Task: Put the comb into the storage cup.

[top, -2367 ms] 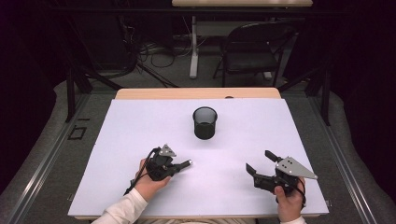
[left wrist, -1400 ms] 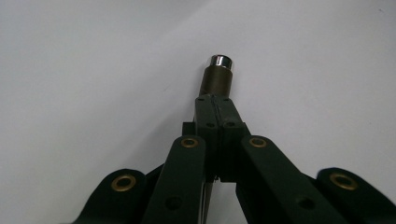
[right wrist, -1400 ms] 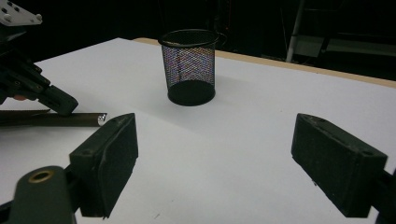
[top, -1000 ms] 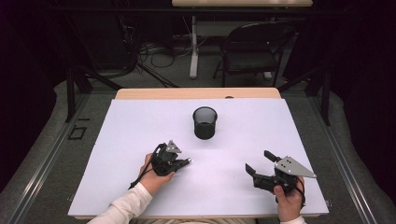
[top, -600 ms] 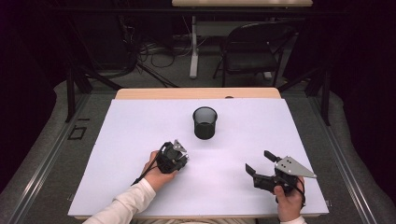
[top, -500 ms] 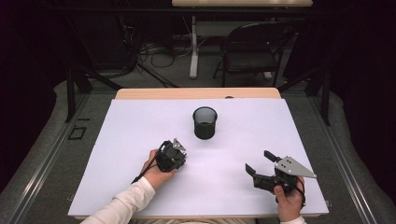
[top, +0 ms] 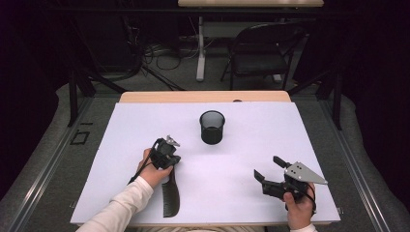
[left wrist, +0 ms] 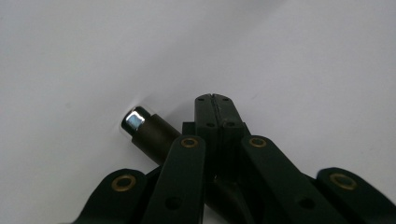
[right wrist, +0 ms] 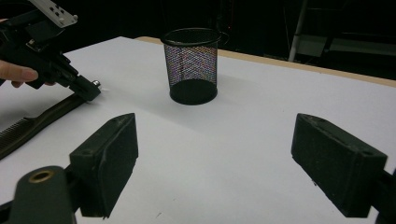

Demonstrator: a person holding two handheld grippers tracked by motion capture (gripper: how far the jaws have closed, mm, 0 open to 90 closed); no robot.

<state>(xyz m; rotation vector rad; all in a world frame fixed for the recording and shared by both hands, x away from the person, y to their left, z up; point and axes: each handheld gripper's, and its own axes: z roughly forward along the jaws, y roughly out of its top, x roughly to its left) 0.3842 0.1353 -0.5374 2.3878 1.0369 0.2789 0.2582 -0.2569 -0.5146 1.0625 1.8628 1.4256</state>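
Bright tabletop, dark surround.
White tabletop (top: 121, 159) evenly lit from overhead; soft shadows; left hand-held gripper (left wrist: 215, 100) close-up blurred.

Black mesh cup (top: 212, 126) stands upright, open, mid-surface toward the far edge. Long black comb (top: 170, 195) lies flat near the front edge, left of centre, handle end toward the cup, teeth end nearest the edge.
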